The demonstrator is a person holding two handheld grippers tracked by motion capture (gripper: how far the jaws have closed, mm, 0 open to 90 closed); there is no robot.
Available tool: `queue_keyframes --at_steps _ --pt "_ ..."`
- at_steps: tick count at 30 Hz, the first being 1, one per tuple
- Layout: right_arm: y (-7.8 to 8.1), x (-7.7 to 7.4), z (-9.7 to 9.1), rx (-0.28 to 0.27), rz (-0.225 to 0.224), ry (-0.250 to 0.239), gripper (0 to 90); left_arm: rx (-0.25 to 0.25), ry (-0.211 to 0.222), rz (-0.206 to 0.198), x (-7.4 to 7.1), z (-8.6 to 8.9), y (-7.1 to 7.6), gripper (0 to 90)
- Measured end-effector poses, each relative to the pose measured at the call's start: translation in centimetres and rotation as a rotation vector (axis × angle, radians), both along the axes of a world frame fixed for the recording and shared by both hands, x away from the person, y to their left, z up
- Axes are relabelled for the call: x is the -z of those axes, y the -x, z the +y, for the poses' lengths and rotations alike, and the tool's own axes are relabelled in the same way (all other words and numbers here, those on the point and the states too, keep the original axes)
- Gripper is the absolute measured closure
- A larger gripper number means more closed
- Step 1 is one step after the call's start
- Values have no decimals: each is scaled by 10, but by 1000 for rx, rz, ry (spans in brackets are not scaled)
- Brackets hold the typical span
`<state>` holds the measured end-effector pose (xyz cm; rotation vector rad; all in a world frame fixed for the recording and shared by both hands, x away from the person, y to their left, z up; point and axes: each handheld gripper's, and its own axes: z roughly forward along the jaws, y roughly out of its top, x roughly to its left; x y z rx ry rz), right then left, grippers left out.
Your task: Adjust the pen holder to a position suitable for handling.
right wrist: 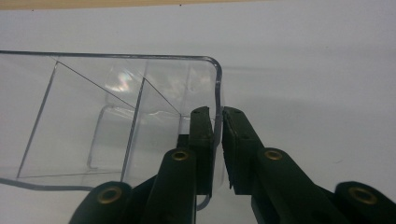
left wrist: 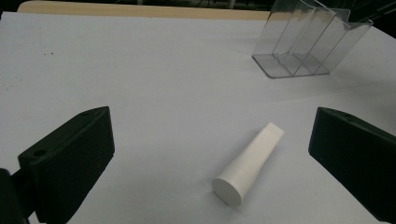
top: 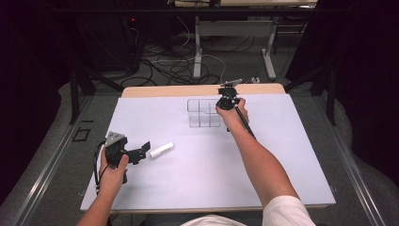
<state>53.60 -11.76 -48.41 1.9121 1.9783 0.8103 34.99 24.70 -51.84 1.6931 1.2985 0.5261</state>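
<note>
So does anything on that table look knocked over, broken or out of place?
Nothing stands out. The clear organizer stands upright, its wall pinched by the right gripper; the white tube lies intact on its side between the open left gripper jaws.

No writing, label, brand, number or sign can be read anywhere. The white tube (left wrist: 249,164) lying on the worktop (left wrist: 140,70) shows a plain, unprinted side and cap. The clear plastic organizer (right wrist: 116,121) carries no marking on its walls or dividers. The black fingers (left wrist: 70,163) bear only screw holes. If the dark equipment on the floor beyond the worktop has any lettering, it is too small and dim to make out.
</note>
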Motion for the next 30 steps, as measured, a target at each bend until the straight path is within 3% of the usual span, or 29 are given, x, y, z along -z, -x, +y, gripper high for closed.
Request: queue_keyframes --at_steps 6,9,11,18,26,29,30 --pt "-1 -2 1 29 21 -3 841 -1 2 -5 0 0 0 2" --pt "-1 -2 2 28 8 -9 844 -1 2 -5 0 0 0 2" --pt "-1 -3 2 45 28 -2 846 -1 2 -4 0 0 0 3" --pt "0 -6 0 72 23 -29 848 0 2 -4 0 0 0 3" --pt "5 -7 -1 69 48 -30 849 -1 -2 -3 0 1 -1 2" --pt "10 -7 -2 54 48 -52 849 -2 -1 -4 0 1 0 2" --pt "13 -8 -3 42 72 -26 849 -5 2 -6 0 0 0 2"
